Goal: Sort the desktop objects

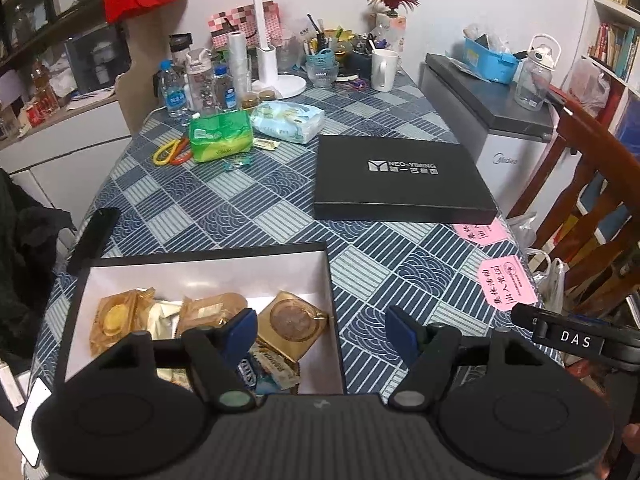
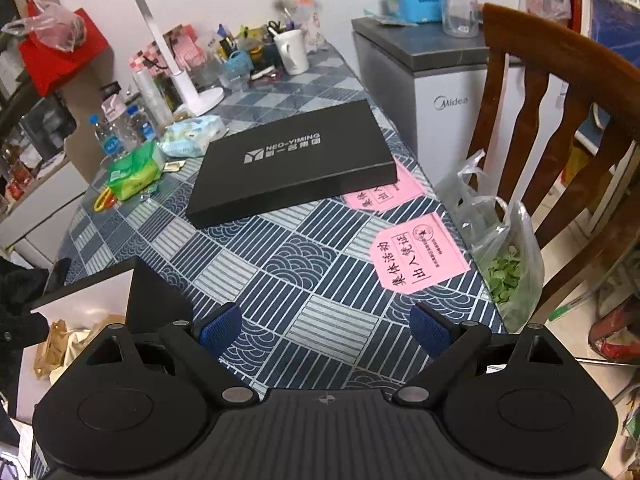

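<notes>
Left wrist view: both hand-held grippers, left [image 1: 322,330] and right [image 2: 325,326], hover spread above the table [image 2: 320,280].

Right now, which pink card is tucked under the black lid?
The farther pink card: the black lid covers its top corner. The nearer pink card lies fully uncovered on the tablecloth, closer to the open right gripper.
</notes>
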A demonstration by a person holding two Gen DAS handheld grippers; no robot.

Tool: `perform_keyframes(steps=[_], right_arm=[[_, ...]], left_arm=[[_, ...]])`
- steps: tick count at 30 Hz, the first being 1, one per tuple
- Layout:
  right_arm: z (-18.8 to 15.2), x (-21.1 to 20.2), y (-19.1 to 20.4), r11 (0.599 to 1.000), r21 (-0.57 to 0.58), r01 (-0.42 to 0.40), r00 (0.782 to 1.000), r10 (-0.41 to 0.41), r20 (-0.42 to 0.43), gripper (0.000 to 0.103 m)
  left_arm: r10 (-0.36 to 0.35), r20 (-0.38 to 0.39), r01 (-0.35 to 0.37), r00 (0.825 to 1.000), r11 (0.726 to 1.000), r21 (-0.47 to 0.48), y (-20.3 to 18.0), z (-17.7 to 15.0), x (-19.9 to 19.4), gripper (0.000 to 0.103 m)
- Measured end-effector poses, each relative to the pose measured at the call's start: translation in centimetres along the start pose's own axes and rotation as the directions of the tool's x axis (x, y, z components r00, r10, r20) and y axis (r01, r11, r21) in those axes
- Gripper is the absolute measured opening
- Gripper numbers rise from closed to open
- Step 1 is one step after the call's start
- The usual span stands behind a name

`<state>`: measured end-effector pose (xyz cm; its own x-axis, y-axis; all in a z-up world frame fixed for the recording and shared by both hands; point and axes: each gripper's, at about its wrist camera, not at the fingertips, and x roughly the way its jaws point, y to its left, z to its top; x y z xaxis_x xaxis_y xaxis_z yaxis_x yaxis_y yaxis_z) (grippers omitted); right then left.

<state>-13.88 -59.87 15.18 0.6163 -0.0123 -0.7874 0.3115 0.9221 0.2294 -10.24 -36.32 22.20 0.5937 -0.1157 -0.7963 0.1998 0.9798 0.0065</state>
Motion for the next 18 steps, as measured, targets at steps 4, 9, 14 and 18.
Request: perform_keyframes(steps=[4, 9, 14, 18], right_arm=[[0.5, -0.3, 0.5, 1.000, 0.000, 0.007, 1.000, -0.007, 0.001, 0.092], [0.9, -0.8, 1.3, 1.000, 0.012, 0.009, 1.000, -0.009, -0.001, 0.092], [1.3, -0.8, 2.0, 1.000, 0.010, 0.017, 1.000, -0.017, -0.012, 0.092], [1.6, -0.9, 2.2, 1.000, 0.010, 0.016, 1.000, -0.016, -0.013, 0.092]], left_arm=[[-0.011, 0.008, 0.011, 1.000, 1.000, 0.003, -0.2, 0.5, 0.0, 0.084], [-0.007, 0.003, 0.007, 1.000, 1.000, -0.016, 0.1, 1.3, 0.3, 0.084], [0.003, 0.000, -0.003, 1.000, 0.999, -0.036, 0.5, 1.9, 0.6, 0.084], [0.014, 0.003, -0.014, 1.000, 0.999, -0.037, 0.7, 2.1, 0.6, 0.084]])
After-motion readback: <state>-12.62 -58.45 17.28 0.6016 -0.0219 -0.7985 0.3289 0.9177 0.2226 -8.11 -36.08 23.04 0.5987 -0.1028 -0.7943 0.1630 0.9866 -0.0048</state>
